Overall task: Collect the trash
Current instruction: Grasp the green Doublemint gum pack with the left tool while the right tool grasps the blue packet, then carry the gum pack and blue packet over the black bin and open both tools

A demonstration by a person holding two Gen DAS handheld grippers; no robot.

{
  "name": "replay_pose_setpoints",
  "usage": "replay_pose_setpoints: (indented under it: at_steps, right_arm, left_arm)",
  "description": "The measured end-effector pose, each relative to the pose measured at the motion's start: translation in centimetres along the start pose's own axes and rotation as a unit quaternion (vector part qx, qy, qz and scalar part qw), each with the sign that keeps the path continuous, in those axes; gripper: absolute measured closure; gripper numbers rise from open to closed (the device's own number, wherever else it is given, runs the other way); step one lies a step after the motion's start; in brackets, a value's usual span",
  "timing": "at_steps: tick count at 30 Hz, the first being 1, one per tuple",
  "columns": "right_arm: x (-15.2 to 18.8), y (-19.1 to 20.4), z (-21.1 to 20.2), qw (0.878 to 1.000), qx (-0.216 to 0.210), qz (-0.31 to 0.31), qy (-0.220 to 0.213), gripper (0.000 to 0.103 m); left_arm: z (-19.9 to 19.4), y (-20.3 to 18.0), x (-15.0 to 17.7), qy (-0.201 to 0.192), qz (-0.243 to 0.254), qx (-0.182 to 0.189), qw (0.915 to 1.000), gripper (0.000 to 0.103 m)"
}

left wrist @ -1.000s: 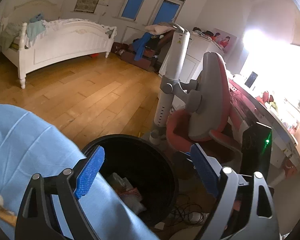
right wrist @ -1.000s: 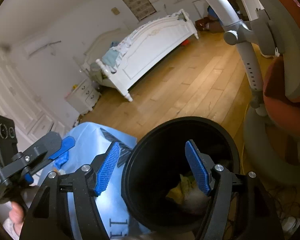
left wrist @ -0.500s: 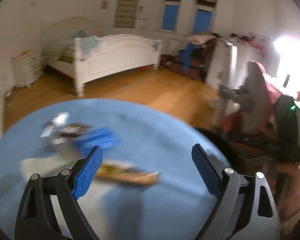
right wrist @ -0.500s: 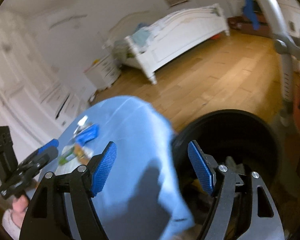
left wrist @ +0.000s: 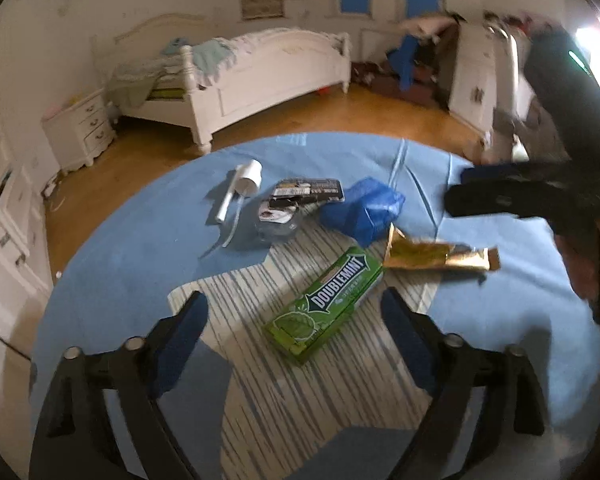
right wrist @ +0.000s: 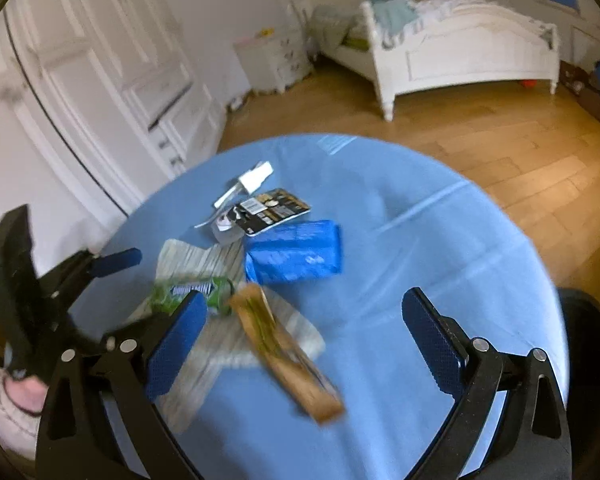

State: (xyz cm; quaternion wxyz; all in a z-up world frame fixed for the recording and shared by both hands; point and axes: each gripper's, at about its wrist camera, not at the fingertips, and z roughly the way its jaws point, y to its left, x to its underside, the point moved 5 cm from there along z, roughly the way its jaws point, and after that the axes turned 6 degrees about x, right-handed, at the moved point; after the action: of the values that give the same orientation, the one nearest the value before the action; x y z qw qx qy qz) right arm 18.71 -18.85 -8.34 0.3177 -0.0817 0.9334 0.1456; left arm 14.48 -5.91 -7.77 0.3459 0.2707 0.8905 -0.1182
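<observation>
A round blue-clothed table [left wrist: 132, 280] [right wrist: 420, 240] holds trash: a green Doublemint box [left wrist: 326, 304] [right wrist: 192, 290], a gold wrapper [left wrist: 436, 258] [right wrist: 288, 354], a blue crumpled bag [left wrist: 362, 210] [right wrist: 294, 254], a black printed packet [left wrist: 304, 194] [right wrist: 268, 210] and a white spray pump [left wrist: 240, 184] [right wrist: 248, 180]. My left gripper [left wrist: 294, 344] is open and empty, just before the green box. My right gripper [right wrist: 304, 344] is open and empty above the gold wrapper. Each gripper shows in the other's view [left wrist: 512, 196] [right wrist: 60, 280].
A striped paper sheet [left wrist: 284, 380] [right wrist: 204, 344] lies under the box. The black trash bin's rim [right wrist: 596, 344] shows beyond the table's right edge. A white bed [left wrist: 260, 72], a nightstand [left wrist: 80, 128], white cupboards [right wrist: 100, 80] and wooden floor surround the table.
Both grippers swung from above the black bin over to the blue table. The trash items now lie in front of both. Both stayed open and empty.
</observation>
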Motion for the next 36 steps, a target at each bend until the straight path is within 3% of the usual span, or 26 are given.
replay_pose_setpoints:
  at_steps: [8,10,11,16,20,25,28,32,36]
  right_arm:
    - [-1.7,1.8,5.5,0.997,0.042,-0.045,0.046,0.007]
    - [-1.7,1.9,6.0,0.996,0.052,-0.054,0.048,0.014]
    - [-1.7,1.8,6.2,0.995,0.062,-0.058,0.05,0.024]
    - [-1.6,1.3,5.6,0.996,0.066,-0.054,0.039,0.037]
    - [-0.9,0.1,3.9,0.998,0.045,-0.031,0.029,0.049]
    - [0.0,-1.5,-0.5,1.0,-0.001,0.019,-0.019,0.051]
    - [0.9,-2.6,-4.6,0.995,-0.035,0.053,-0.073,0.052]
    - [2.1,-4.9,-9.4,0.986,-0.036,0.09,-0.132,0.052]
    - [3.7,-7.8,-13.5,0.977,-0.004,0.112,-0.179,0.052]
  left_arm:
    - [2.2,-0.5,0.1,0.035,0.025,0.039,0.9983,0.044]
    - [2.2,-0.5,0.2,0.035,0.025,0.04,0.9983,0.053]
    - [2.1,-0.5,0.2,0.035,0.022,0.043,0.9982,0.054]
    - [1.8,-0.3,0.3,0.031,0.01,0.038,0.9988,0.069]
    - [0.7,0.2,0.3,0.007,-0.021,0.04,0.999,0.071]
    - [-1.4,0.3,0.6,-0.021,-0.051,0.036,0.9978,0.072]
    - [-2.9,-0.4,0.2,-0.043,-0.068,0.04,0.996,0.072]
    - [-4.5,-1.7,-1.2,-0.07,-0.077,0.051,0.9932,0.072]
    - [-5.0,-4.7,-3.3,-0.094,-0.069,0.073,0.9905,0.072]
